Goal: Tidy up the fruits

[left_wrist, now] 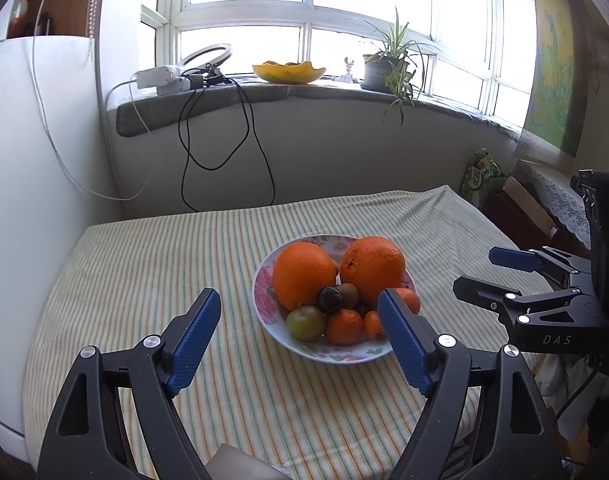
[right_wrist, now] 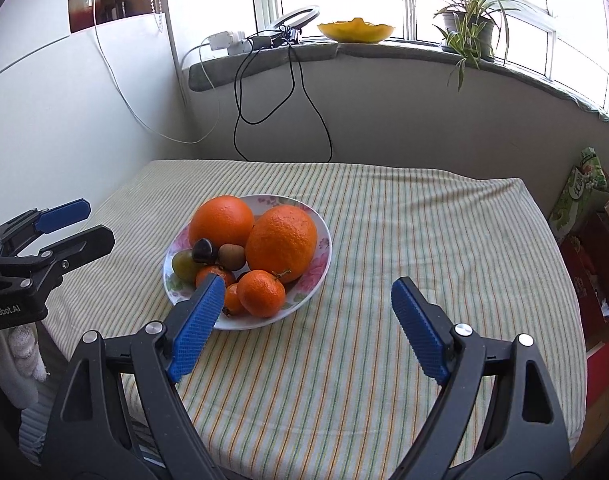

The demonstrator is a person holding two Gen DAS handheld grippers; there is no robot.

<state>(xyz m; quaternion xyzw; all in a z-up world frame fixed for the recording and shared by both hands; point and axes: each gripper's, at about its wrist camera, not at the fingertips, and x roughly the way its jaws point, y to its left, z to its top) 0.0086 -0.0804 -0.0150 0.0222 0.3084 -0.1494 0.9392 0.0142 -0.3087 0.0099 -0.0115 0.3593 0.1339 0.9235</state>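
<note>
Orange-heavy floral bowl (right_wrist: 322,240) mid-table, fruit all piled inside.
Both oranges (right_wrist: 282,243), mandarins (right_wrist: 261,293) and small fruits sit in the bowl; left gripper (left_wrist: 300,332) and right gripper (right_wrist: 308,324) hover near it, jaws apart, empty. Sorting looks either finished or unstarted.

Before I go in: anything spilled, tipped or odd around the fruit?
Nothing stands out. All the fruit sits inside the plate, which rests flat on the striped tablecloth. No fruit has rolled off.

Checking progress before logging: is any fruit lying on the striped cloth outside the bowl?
No, every fruit sits inside the floral bowl; the striped cloth holds none.
</note>
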